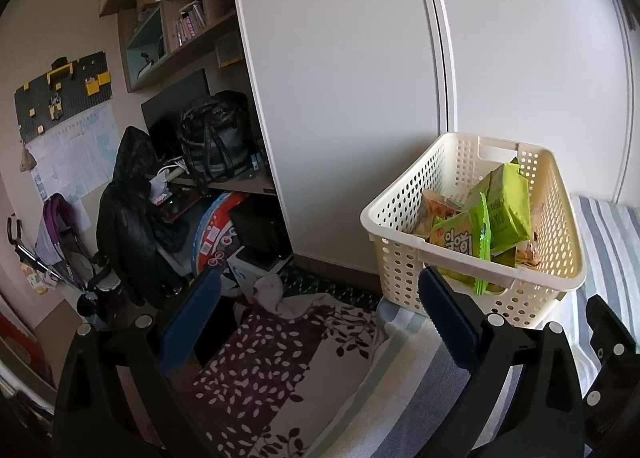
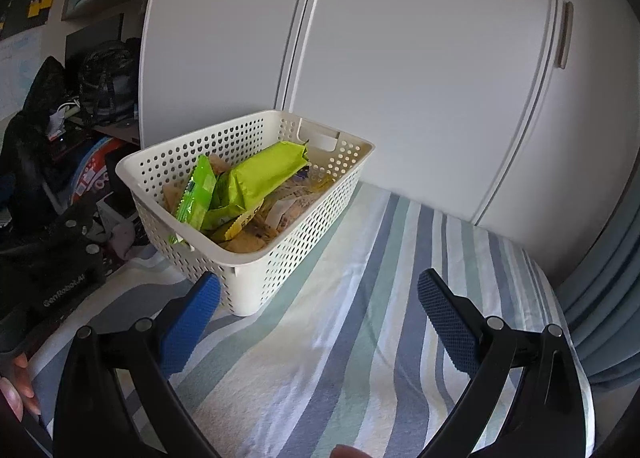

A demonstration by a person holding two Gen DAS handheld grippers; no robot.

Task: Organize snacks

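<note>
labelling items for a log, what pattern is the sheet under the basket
Stripes in blue-grey, pale green and white on the sheet under the basket; clearest in the right wrist view.

Each view looks forward along its own hand-held gripper's two fingers. The left wrist view sits close behind the basket (image 1: 472,218), which lies ahead to its right; the floor lies ahead to its left. The right wrist view looks down over the bed (image 2: 360,318), basket ahead-left. Both share basket, wardrobe (image 1: 360,78) and bed.
</note>
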